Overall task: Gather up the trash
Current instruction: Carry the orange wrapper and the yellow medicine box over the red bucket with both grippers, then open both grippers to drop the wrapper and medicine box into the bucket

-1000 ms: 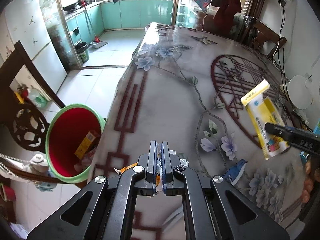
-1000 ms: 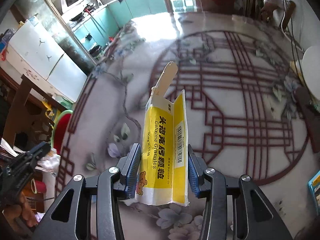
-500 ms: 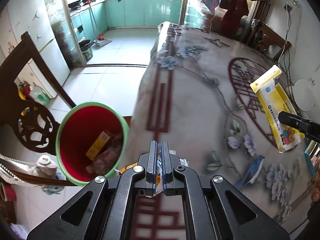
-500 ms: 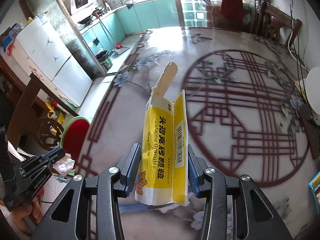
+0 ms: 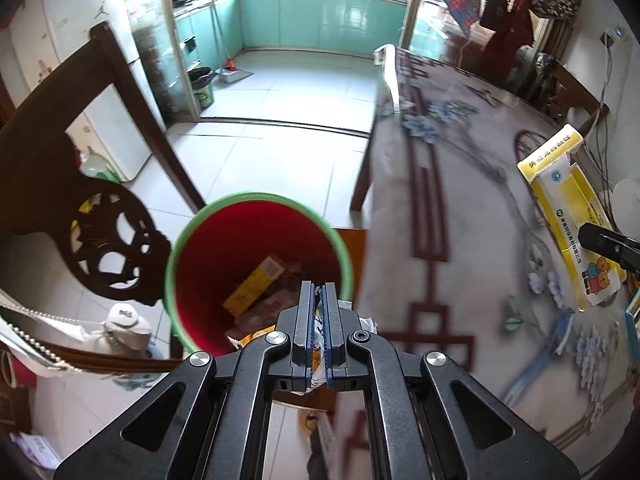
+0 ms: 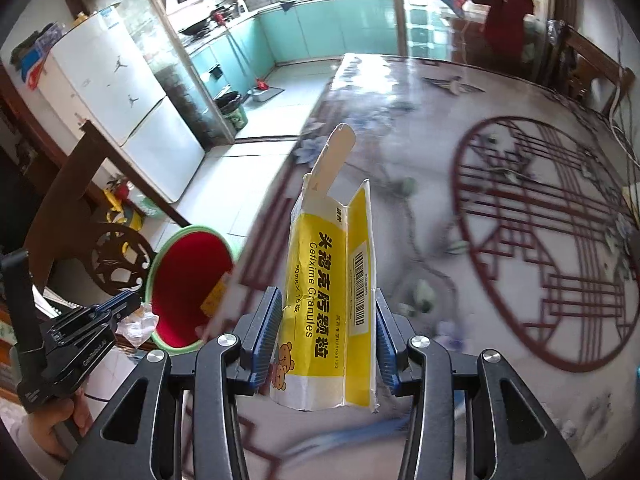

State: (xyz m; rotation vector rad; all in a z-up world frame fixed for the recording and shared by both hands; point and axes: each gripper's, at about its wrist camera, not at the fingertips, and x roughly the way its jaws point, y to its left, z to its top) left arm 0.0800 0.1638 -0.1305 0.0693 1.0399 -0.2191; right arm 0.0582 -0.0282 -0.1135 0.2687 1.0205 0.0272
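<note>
Red bin (image 5: 224, 248) with green rim, lower left of frame, holds a yellow carton (image 5: 256, 282) and scraps. Left gripper (image 5: 318, 300) is clamped on a crumpled wrapper (image 5: 318, 322); right gripper (image 6: 326, 336) squeezes a yellow medicine box (image 6: 330, 300)

Carved chair (image 5: 60, 216), white fridge (image 6: 120, 100)

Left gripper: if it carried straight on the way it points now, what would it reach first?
Probably the trash bin: the left gripper, shut on a crumpled wrapper, aims into its red inside, likely onto the litter there. Depth is unclear.

Floral-cloth table (image 6: 460, 152); red bin (image 5: 256, 256) on tiled floor (image 5: 280, 136).
</note>
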